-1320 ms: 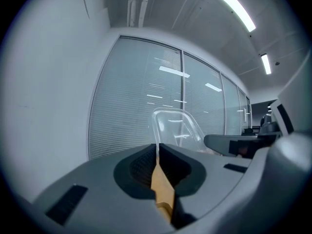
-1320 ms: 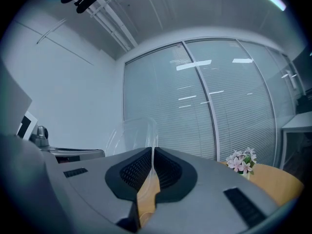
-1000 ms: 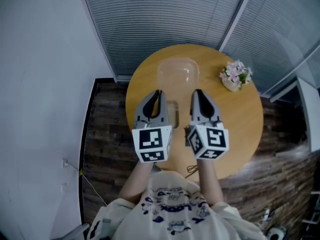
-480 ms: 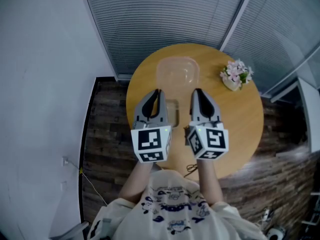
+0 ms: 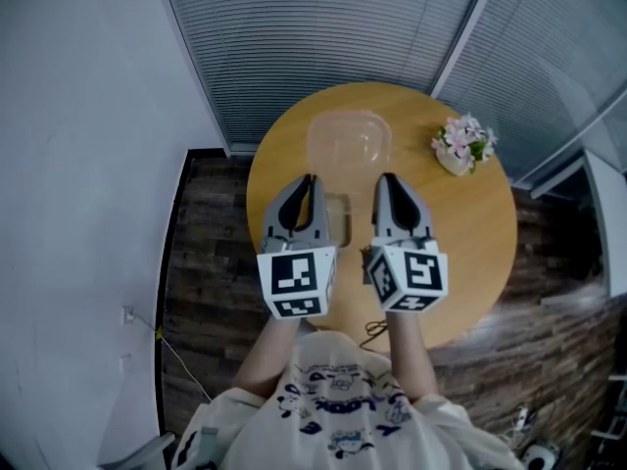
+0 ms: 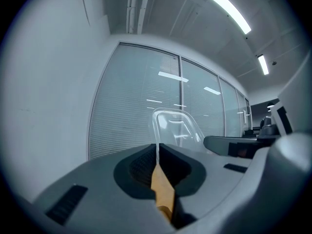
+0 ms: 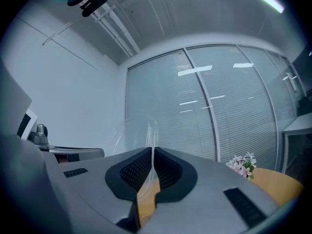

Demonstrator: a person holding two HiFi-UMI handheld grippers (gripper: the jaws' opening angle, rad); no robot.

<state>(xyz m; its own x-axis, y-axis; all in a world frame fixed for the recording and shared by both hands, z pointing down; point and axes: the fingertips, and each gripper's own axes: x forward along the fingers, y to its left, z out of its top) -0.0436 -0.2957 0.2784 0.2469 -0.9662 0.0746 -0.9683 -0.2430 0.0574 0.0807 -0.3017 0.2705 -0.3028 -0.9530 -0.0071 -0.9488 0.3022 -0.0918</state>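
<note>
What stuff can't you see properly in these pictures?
- Head view: the left gripper and right gripper cover the clear tub's near rim and the table beneath them.
- Right gripper view: the gripper's body hides the flowers' pot.
- Both gripper views: the tub's bottom sits behind the jaws.

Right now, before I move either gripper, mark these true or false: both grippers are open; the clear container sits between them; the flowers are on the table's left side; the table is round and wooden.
1. Both grippers are open. False: the left gripper and the right gripper each have their jaws closed on an edge of the clear plastic container.
2. The container sits between the grippers. True.
3. The flowers are on the left side. False: they are on the right side.
4. The table is round and wooden. True.
</note>
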